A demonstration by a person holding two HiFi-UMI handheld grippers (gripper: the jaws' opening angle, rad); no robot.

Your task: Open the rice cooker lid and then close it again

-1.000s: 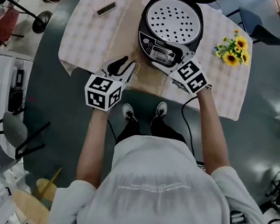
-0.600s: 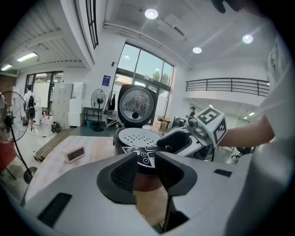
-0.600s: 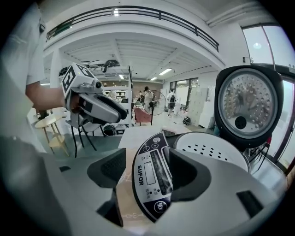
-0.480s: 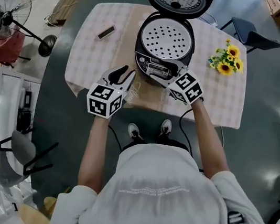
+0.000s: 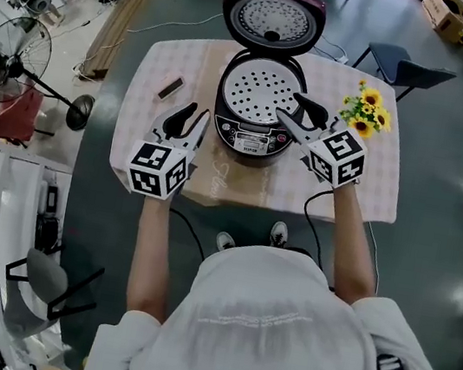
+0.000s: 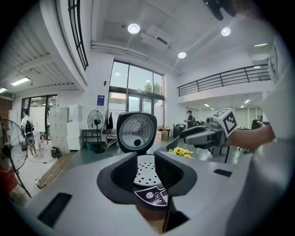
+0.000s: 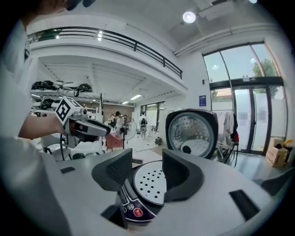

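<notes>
Sunflowers (image 5: pixel 369 110) beside open cooker (image 5: pixel 251 136): head, left gripper views only.

We see the cooker (image 5: pixel 256 114) mid-table, its raised lid (image 5: pixel 272 20) walling off the back. Over the pot the way stands open. Flowers (image 5: pixel 365 110) crowd the right side, near the cooker. A dark block (image 5: pixel 170 87) lies well left. The cloth (image 5: pixel 241 181) in front lies bare.

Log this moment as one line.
rice cooker lid: open | left claw: open, empty | right claw: open, empty, jaws just closing
</notes>
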